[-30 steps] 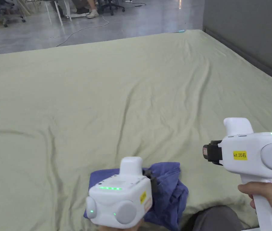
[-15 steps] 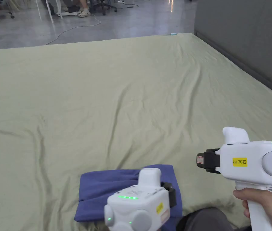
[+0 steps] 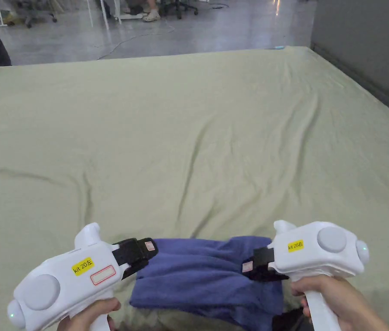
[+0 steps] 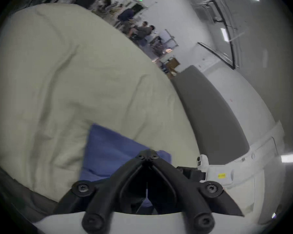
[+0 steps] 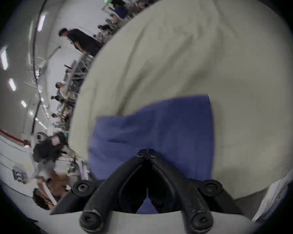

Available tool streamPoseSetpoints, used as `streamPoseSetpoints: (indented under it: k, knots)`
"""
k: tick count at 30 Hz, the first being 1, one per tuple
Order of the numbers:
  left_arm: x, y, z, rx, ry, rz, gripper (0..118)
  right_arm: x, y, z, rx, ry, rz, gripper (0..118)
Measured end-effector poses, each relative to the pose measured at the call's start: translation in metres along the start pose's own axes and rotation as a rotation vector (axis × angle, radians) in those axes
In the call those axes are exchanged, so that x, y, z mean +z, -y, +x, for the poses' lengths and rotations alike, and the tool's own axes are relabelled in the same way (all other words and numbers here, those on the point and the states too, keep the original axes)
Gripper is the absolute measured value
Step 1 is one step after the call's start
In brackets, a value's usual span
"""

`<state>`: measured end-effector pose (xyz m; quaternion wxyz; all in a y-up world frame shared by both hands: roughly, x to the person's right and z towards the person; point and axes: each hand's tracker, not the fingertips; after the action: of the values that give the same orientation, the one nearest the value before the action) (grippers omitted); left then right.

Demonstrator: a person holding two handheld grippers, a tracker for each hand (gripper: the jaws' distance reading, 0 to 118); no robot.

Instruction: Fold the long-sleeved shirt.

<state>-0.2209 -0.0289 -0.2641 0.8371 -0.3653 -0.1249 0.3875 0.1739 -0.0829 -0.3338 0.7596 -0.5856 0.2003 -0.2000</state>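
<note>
On the near edge of the green bed sheet lies the folded blue shirt. Left gripper and right gripper flank it, each with jaws closed together, empty, just above the cloth.

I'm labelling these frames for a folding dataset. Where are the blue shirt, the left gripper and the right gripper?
blue shirt (image 3: 197,276): head view, middle of the folded bundle.
left gripper (image 3: 151,249): head view, tip of its black fingers, at the shirt's left edge.
right gripper (image 3: 246,267): head view, tip of its black fingers, over the shirt's right part.
</note>
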Motion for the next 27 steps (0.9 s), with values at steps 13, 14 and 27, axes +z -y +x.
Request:
streamPoseSetpoints:
  k: [13,14,27]
  knots:
    - [-0.054,0.009,-0.070,0.363,0.184,-0.075,113,0.003,0.007,0.012,-0.034,-0.110,0.071,0]
    - [-0.064,0.010,-0.071,0.398,0.258,-0.104,113,0.003,0.008,0.015,-0.045,-0.117,0.073,0]
    - [-0.078,-0.013,-0.006,-0.028,0.023,-0.195,20,0.021,-0.001,-0.025,0.034,-0.015,0.131,0]
